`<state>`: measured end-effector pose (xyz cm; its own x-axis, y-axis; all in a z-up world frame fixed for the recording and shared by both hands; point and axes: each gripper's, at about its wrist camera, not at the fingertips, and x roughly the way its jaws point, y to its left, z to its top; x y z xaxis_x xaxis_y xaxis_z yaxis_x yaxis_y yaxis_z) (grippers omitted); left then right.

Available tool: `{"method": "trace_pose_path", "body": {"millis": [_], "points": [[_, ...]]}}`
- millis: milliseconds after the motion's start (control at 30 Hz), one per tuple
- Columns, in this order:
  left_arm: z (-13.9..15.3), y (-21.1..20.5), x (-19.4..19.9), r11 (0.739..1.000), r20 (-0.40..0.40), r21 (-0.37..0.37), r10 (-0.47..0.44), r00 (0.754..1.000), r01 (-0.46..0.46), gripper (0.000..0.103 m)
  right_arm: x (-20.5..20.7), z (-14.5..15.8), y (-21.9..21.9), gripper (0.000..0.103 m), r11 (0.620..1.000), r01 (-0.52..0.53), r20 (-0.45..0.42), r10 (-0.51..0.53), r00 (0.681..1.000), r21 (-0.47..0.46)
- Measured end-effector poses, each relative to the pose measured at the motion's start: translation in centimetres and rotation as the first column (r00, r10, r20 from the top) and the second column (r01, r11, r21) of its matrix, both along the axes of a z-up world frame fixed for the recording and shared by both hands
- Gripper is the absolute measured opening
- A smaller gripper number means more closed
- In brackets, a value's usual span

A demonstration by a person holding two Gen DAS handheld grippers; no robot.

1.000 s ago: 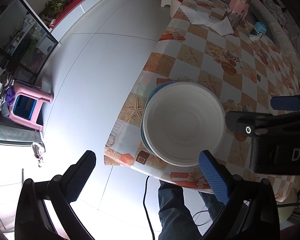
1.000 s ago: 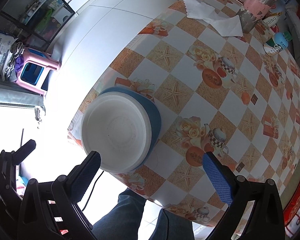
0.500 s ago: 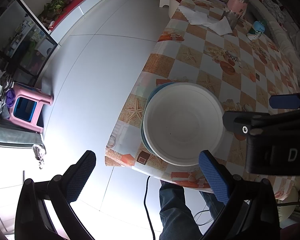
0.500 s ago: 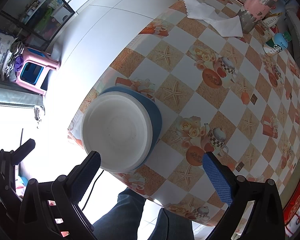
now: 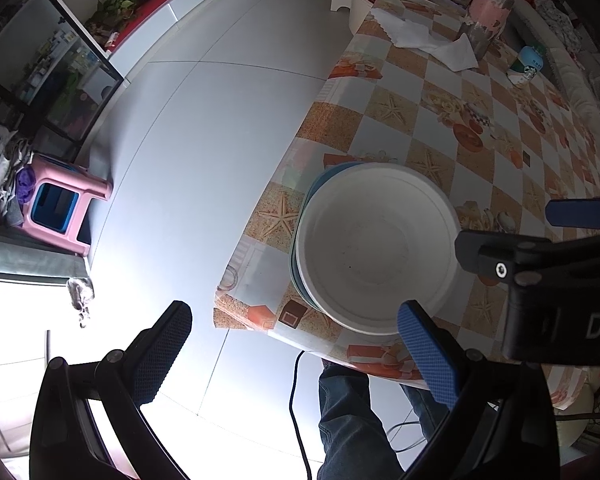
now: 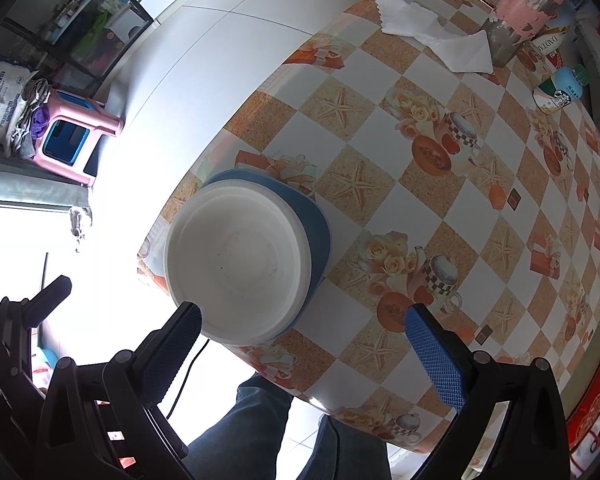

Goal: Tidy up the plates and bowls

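Resting on a blue plate [image 6: 316,224], the white bowl [image 6: 240,260] sits at the table's [image 6: 480,216] near left corner; left gripper [image 5: 296,356] and right gripper [image 6: 304,336], both wide open and empty, hover above.

Checkered table [image 6: 384,128]: blue plate [image 6: 320,232] w/ bowl, napkin [image 6: 428,36], prob. 2 bottles.

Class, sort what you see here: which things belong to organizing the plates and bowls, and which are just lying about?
Belongs to the job:
white bowl
blue plate beneath it

Just lying about:
white napkin
pink jar
small bottle
pink stool on the floor
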<state>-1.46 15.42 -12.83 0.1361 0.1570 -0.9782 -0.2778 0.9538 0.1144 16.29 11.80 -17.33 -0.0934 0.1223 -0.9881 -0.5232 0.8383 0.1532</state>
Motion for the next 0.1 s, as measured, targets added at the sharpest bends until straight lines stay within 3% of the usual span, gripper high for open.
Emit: {"method": "trace_pose_path", "body": {"millis": [100], "points": [[0.57, 0.25, 0.15, 1.0, 0.035, 0.022, -0.009, 0.999, 0.009, 0.103, 0.16, -0.27, 0.02, 0.102, 1.0, -0.001, -0.008, 0.001, 1.0, 0.003]]}}
